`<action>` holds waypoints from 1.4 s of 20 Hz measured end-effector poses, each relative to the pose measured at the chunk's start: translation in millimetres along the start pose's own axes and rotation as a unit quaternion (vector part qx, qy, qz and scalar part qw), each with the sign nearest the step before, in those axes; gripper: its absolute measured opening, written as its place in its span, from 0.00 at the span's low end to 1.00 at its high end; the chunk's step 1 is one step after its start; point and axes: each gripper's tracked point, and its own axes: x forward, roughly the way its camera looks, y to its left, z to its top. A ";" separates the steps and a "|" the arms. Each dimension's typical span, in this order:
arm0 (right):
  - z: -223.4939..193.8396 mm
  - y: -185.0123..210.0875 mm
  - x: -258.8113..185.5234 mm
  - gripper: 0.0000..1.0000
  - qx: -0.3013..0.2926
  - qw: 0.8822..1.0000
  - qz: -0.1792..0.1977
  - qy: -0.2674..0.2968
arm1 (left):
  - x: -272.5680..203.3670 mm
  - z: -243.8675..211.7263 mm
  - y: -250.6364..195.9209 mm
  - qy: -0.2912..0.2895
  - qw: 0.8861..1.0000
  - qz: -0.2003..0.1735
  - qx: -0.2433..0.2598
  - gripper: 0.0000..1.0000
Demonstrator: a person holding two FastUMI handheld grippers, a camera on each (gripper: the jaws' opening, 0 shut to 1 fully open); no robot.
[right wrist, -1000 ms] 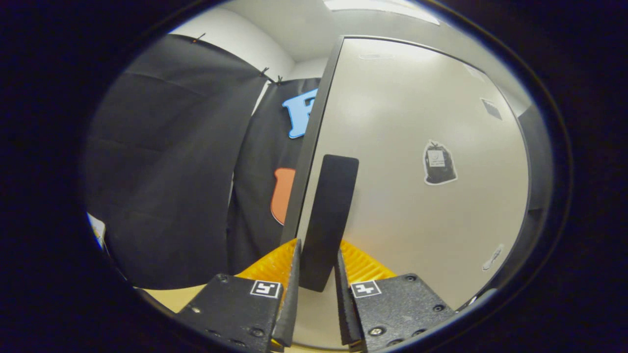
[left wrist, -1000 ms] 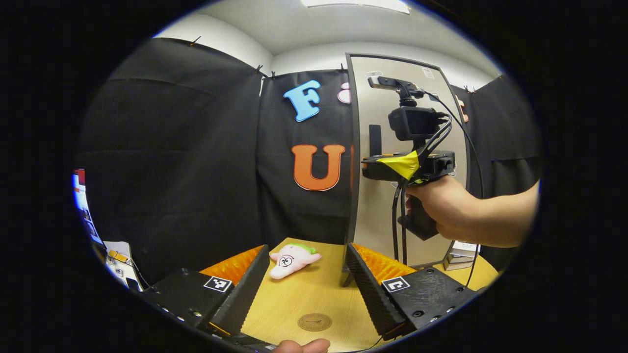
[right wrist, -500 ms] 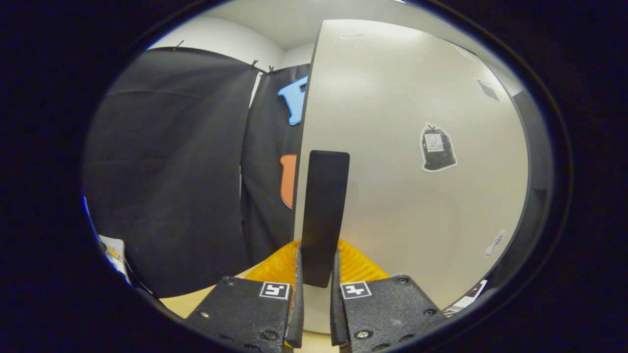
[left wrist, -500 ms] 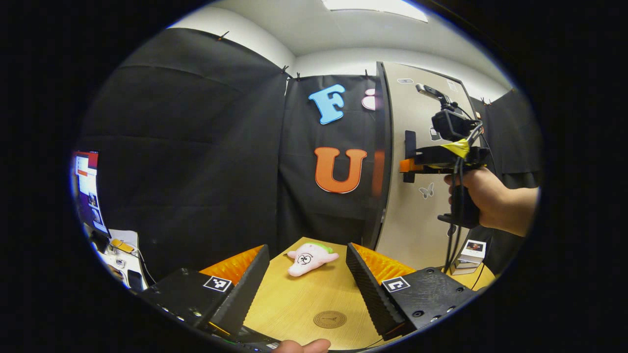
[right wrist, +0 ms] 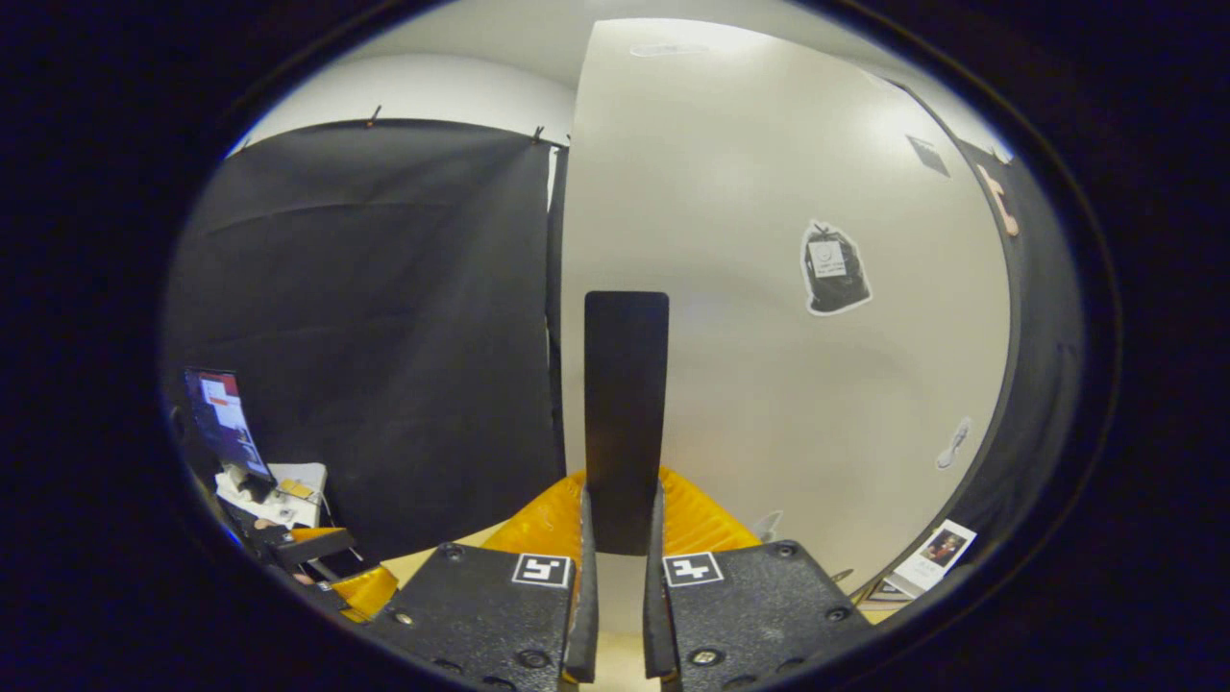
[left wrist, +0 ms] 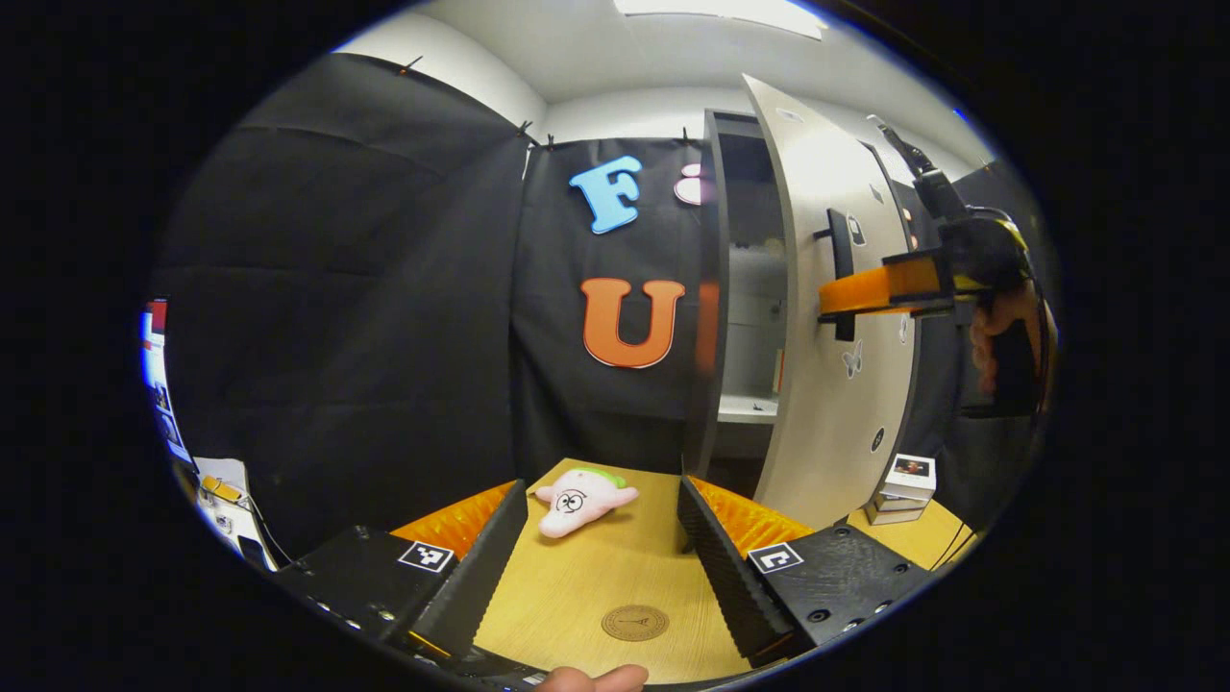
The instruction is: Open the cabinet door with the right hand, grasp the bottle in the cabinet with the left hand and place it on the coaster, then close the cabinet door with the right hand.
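The cabinet door (right wrist: 769, 384) is plain pale beige with a black handle (right wrist: 626, 413) and small dark stickers. Beside the cabinet, the table (left wrist: 596, 586) is light yellow wood grain. On it lie a pink plush toy (left wrist: 581, 500) with a green tuft and a round brown coaster (left wrist: 635, 623).

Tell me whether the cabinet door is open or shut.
Open partway: the cabinet door stands swung off the frame, baring a shelf. The right gripper clamps its handle.
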 end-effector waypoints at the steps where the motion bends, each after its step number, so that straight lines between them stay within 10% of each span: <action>1: -2.3 -2.1 -1.7 0.22 0.001 1.000 0.007 0.003 | 4.6 -3.3 -4.1 0.004 1.000 -0.007 -0.001 0.95; 13: -10.5 -22.1 -29.9 0.20 0.019 0.997 0.070 -0.005 | 74.1 -6.1 -78.9 0.020 0.996 -0.084 0.028 0.95; 28: -13.5 -63.4 -51.8 0.18 0.039 0.973 -0.225 -0.039 | 217.0 50.2 -256.9 -0.017 0.987 -0.161 0.024 1.00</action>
